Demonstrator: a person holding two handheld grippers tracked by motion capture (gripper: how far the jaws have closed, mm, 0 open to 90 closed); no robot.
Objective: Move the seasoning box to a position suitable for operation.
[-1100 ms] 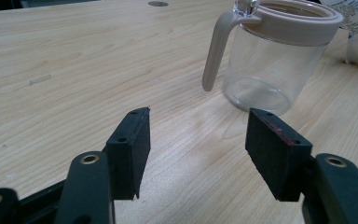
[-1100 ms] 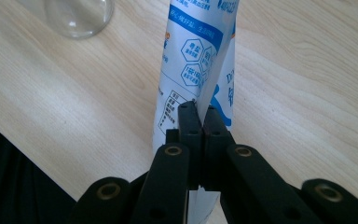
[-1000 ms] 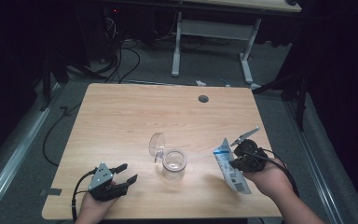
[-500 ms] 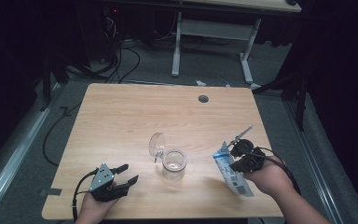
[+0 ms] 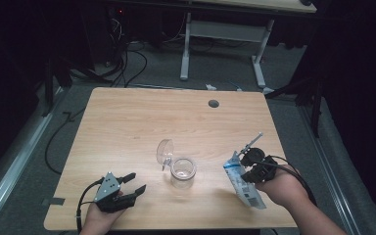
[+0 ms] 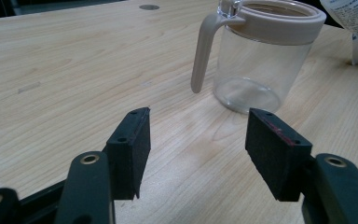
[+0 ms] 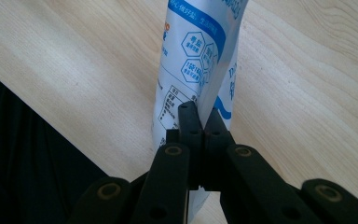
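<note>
A clear glass jar with a beige rim, a handle and a flipped-up lid stands near the middle front of the wooden table. In the left gripper view the jar stands ahead and to the right of the jaws. My left gripper rests at the front left, open and empty. My right gripper at the front right is shut on a white and blue pouch; its jaws pinch the pouch's edge just above the table.
A round cable hole sits at the table's far edge. A white desk frame and cables lie on the floor beyond. The table's front edge runs close to both hands.
The right gripper has tipped the pouch a little; its top edge sits slightly lower and nearer the person. The left gripper and the jar have kept still.
</note>
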